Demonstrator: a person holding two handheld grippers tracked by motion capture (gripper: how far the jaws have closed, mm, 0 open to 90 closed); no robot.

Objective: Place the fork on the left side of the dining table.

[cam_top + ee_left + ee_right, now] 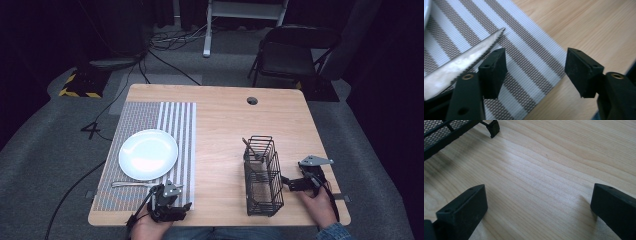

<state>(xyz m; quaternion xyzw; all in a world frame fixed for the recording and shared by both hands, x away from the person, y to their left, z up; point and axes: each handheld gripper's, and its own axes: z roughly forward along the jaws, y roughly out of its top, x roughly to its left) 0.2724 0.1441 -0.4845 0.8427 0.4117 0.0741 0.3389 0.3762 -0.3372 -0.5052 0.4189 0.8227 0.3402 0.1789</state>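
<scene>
High view showed a wooden table (225, 120) with a striped placemat (177, 145) on its left half, a white plate (148, 154) on the mat, and a table knife (131, 184) lying flat on the mat just near of the plate, its length running left to right. The left gripper (170, 199) sat at the knife's right end, at the near edge of the table. Left gripper view showed its 2 jaws spread wide with nothing between them; the knife's serrated blade (466, 60) lay just outside the left-hand jaw, its tip pointing across the mat, and whether the pad touched it could not be told.

The right gripper (292, 184) rested on bare wood just right of a black wire caddy (262, 175), which held what looked like 1 more utensil. Right gripper view showed its jaws also wide apart and empty, with a caddy foot (493, 127) farther off.

The knife was probably stiff, fairly light metal, smooth and thin, so it would likely be slippery and hard to lift off the flat mat. A grip across the thicker handle would probably hold better than one on the blade.
</scene>
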